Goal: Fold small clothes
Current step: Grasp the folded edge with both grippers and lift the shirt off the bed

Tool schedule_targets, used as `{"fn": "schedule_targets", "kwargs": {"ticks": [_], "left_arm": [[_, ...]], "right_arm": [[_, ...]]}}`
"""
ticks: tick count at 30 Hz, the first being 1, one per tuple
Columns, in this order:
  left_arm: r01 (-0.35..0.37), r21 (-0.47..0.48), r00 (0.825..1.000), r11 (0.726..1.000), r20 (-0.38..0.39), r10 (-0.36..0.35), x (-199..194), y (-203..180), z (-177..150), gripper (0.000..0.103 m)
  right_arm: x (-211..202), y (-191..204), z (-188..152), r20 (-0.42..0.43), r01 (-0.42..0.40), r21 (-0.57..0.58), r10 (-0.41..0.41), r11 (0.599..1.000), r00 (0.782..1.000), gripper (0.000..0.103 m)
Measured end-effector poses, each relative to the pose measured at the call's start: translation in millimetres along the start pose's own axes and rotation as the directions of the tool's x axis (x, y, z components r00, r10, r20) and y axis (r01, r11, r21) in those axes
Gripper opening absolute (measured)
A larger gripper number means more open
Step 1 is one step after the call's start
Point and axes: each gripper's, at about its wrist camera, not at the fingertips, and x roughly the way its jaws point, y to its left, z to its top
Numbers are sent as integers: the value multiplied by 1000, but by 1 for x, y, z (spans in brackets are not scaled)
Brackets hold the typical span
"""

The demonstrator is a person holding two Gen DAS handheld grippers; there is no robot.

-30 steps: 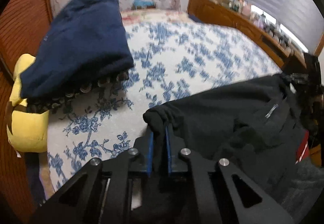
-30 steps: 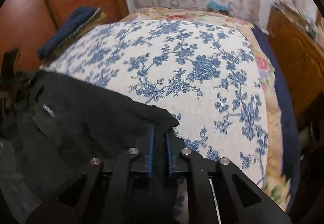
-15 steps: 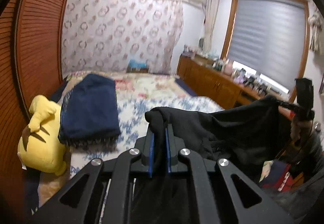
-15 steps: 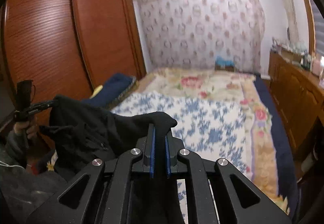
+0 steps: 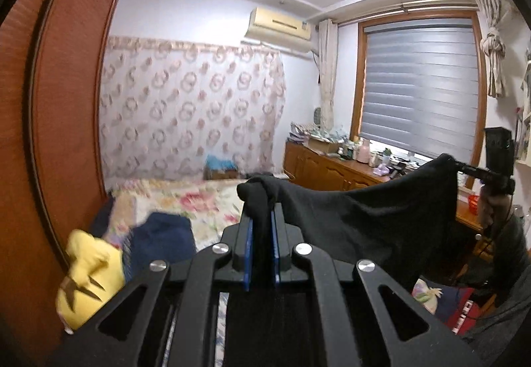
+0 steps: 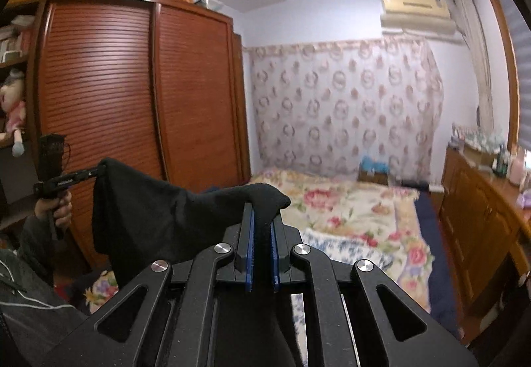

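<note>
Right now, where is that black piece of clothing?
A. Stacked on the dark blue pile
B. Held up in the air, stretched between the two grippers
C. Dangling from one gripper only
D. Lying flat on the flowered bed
B: the left gripper and the right gripper each pinch one end of the black garment, which hangs between them well above the bed.

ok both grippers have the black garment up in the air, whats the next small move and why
Probably lower both grippers together toward the bed and lay the cloth flat. The left gripper and right gripper each pinch a top corner of the black garment, which hangs stretched between them above the bedspread, so it seems ready to be spread out before any fold.
</note>
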Motion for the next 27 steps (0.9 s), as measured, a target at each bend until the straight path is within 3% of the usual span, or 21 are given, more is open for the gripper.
{"fn": "schedule_targets", "kwargs": {"ticks": [8,17,24,27], "left_arm": [[-45,83,995,996,88,38,-11,-6,52,6],[-23,126,994,992,112,8,0,-21,73,6],[-22,138,999,990,42,17,58,-22,59,6],[-42,139,999,989,-11,44,116,-10,40,6]], "right_arm": [[-18,-3,47,40,106,-82,-103,991,994,5],[-25,-17,44,47,167,-91,-163,982,986,5],[-1,-59,17,-28,235,-68,-237,970,971,5],[30,-84,-1,-72,252,-70,-256,965,964,5]]}}
